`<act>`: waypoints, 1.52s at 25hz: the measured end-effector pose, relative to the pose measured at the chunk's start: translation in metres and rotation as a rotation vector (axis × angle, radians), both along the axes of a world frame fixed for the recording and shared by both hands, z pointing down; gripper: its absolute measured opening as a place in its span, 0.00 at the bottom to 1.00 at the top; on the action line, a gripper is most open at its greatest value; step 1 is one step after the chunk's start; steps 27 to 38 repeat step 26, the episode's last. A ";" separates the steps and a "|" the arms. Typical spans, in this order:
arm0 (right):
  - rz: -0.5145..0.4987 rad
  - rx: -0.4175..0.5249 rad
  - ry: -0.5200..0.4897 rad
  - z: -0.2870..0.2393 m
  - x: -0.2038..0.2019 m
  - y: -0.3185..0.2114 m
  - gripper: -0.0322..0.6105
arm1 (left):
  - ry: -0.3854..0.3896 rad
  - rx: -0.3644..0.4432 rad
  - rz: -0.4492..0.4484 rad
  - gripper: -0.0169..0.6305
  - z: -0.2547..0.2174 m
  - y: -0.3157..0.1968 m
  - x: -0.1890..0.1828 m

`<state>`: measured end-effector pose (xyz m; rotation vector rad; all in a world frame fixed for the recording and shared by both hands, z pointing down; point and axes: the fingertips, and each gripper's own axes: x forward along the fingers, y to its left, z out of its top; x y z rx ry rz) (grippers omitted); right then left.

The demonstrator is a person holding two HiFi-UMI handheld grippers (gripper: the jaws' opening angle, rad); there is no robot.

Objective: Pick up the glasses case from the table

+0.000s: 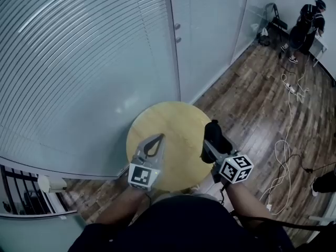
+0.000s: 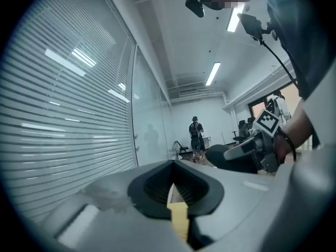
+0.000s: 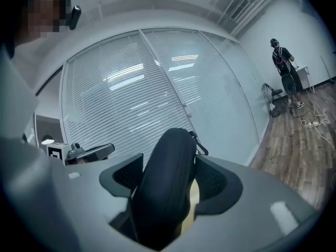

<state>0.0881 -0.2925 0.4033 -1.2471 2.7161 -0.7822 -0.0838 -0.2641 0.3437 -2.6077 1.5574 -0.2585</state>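
The right tool (image 3: 170, 167) is clenched across the mid-length of the glasses case (image 1: 216, 133), at the right edge of the round bench (image 1: 178, 119). The case is judged a light, stiff, smooth shell, so a grip between the 2 jaws at mid-length suits it. The left tool (image 1: 157, 140) is clenched on nothing.

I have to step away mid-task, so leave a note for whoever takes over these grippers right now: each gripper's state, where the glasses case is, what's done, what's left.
Right gripper: fingers shut on the black glasses case, at the right edge of the round wooden table.
Left gripper: fingers shut, nothing between them, over the table.
Done: the case is grasped.
Left: I cannot tell whether the case is clear of the tabletop; if not, lift it straight up.
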 end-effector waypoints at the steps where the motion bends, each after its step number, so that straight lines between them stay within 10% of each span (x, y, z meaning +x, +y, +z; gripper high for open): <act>1: 0.002 0.011 0.003 -0.005 0.001 0.002 0.54 | -0.003 0.013 0.003 0.03 -0.003 0.001 -0.001; 38: 0.001 0.146 0.037 -0.036 0.007 -0.008 0.54 | -0.036 0.048 -0.008 0.03 -0.006 -0.005 0.002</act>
